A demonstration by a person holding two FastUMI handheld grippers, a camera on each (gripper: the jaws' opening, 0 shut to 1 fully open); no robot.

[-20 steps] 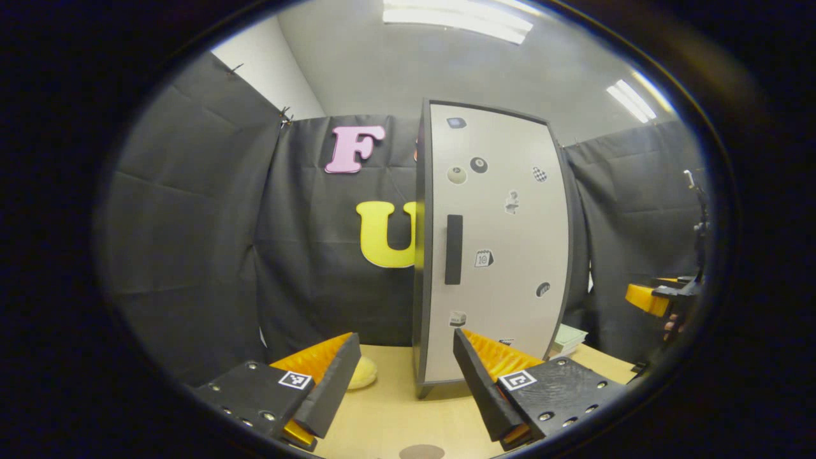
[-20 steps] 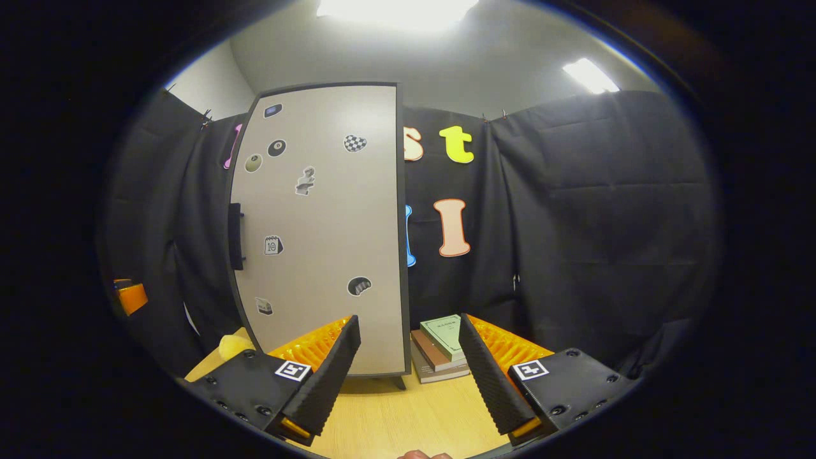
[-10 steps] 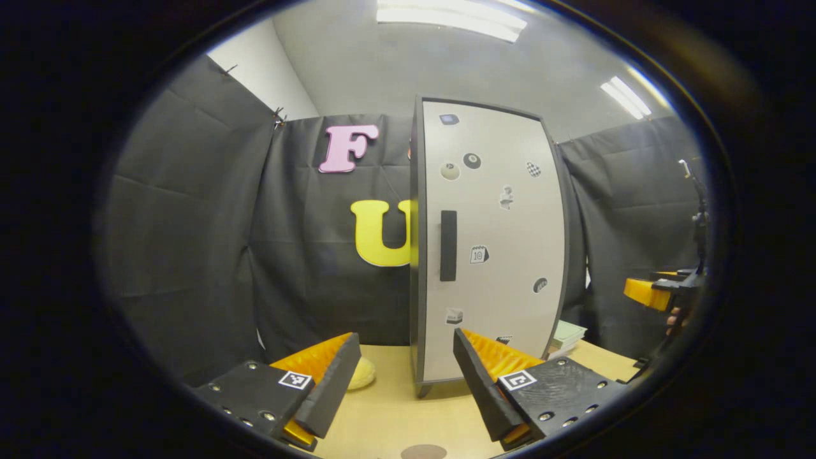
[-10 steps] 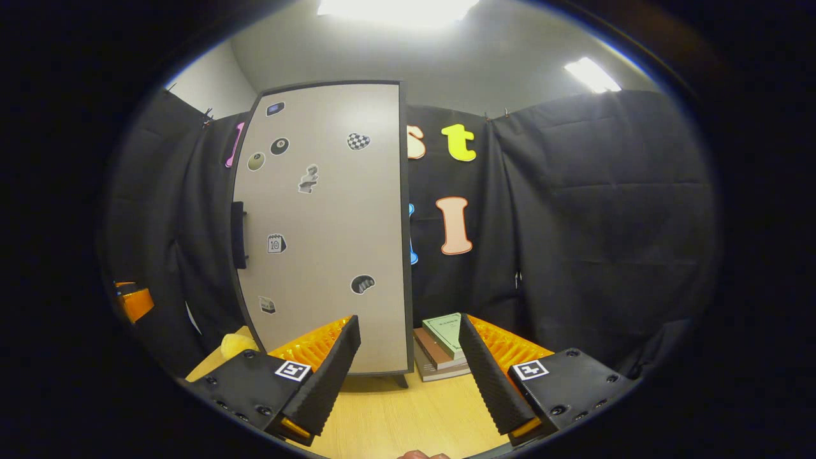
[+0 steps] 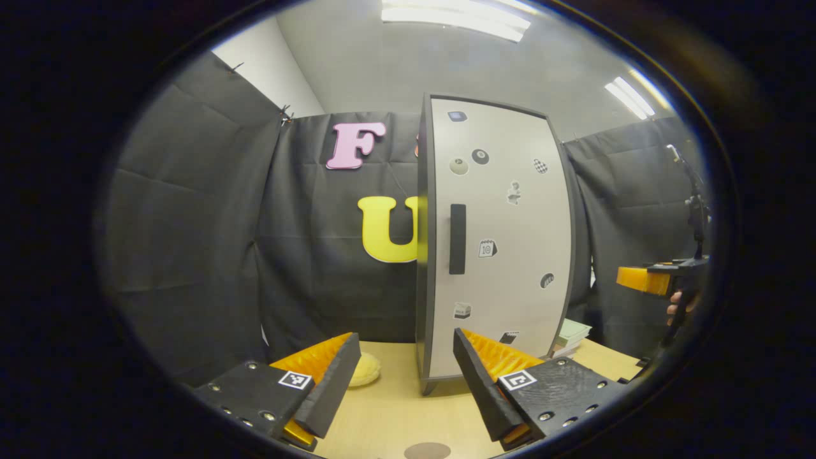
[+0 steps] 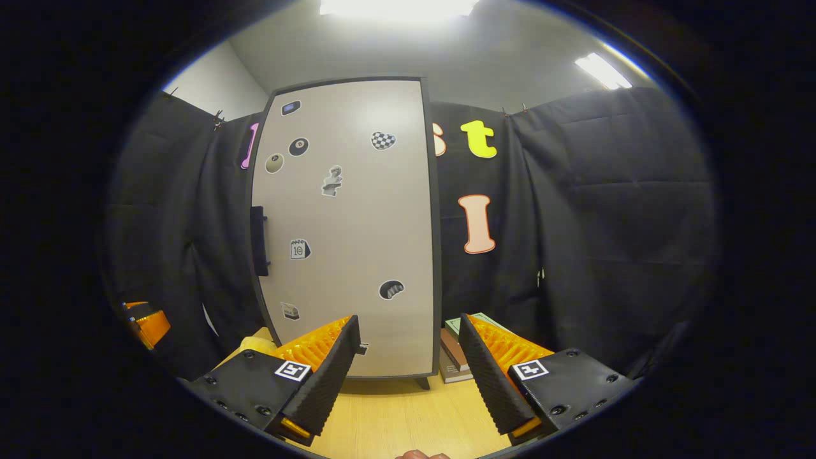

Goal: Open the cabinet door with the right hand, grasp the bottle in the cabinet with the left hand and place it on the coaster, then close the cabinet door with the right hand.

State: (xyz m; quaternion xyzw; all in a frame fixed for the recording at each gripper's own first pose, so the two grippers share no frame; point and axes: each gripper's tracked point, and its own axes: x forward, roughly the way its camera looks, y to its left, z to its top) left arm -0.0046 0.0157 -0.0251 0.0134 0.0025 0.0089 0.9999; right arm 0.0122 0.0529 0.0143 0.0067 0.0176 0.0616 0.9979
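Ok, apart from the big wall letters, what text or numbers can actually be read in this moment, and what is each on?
"10": on the calendar sticker on the cabinet door.
Billiard-ball sticker, same door: its number is too small to read.
Green book on the stack beside the cabinet: cover print is too small to read.
The other door stickers show no legible text.

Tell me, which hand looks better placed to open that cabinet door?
Probably the right gripper: open, empty, squarely facing the shut cabinet door. The handle lies left of its aim.
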